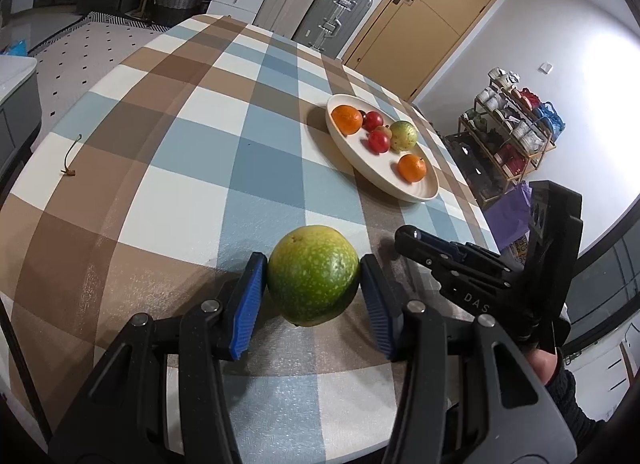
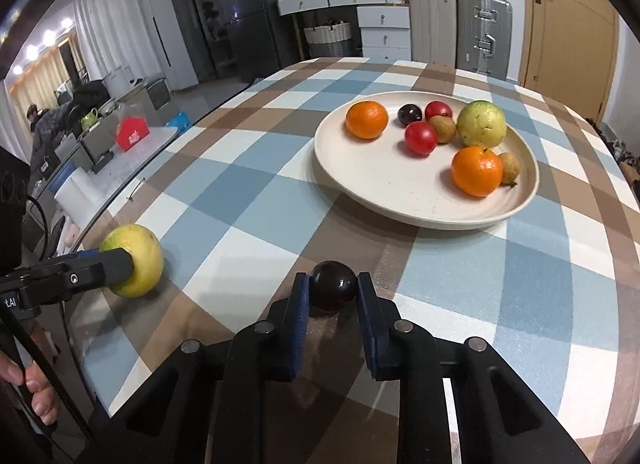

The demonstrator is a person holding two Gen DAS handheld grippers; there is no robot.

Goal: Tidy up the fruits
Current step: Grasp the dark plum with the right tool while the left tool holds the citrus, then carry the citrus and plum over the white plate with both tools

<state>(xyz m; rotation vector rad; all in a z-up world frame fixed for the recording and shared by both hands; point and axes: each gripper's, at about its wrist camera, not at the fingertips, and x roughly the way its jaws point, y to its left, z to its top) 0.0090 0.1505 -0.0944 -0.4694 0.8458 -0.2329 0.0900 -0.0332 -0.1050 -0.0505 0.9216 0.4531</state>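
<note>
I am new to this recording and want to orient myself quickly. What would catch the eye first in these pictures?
First, the two grips near the camera: the left gripper is shut on a green-yellow fruit, and the right gripper is shut on a dark plum. Beyond them, on the checked tablecloth, a cream plate holds oranges and several other fruits.

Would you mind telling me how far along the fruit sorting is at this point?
Mostly done: the plate already holds two oranges, two red fruits, a dark plum, a green guava and two small brown fruits. In hand: the left gripper clamps a green fruit, the right gripper a dark plum. Left: setting both on the plate.
</note>
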